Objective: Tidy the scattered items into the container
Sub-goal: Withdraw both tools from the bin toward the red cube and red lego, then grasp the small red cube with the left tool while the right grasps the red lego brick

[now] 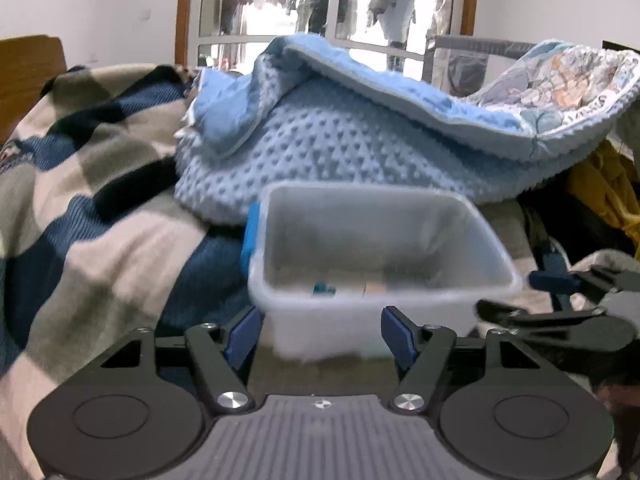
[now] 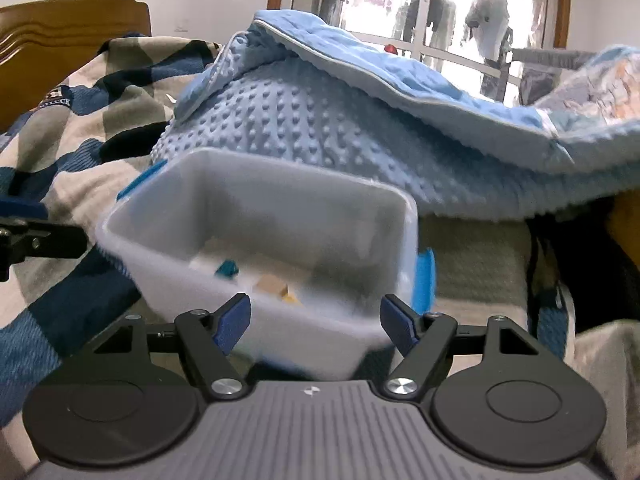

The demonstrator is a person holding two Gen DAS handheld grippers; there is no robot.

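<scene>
A translucent plastic container (image 1: 380, 248) with blue side clips sits on the bed just ahead of both grippers; it also shows in the right wrist view (image 2: 256, 216). Inside lie a small teal piece (image 2: 227, 270), a tan wooden block (image 2: 273, 285) and a yellow bit (image 2: 291, 298); the teal piece (image 1: 324, 289) and tan block (image 1: 375, 289) show faintly through the wall in the left wrist view. My left gripper (image 1: 322, 334) is open and empty at the container's near wall. My right gripper (image 2: 316, 326) is open and empty, its jaws either side of the near wall.
A dotted light blue blanket (image 1: 340, 136) is heaped behind the container. A blue, grey and cream checked blanket (image 1: 92, 200) covers the bed at left. Yellow fabric (image 1: 608, 184) and dark straps lie at right. A wooden headboard (image 2: 72, 20) stands at far left.
</scene>
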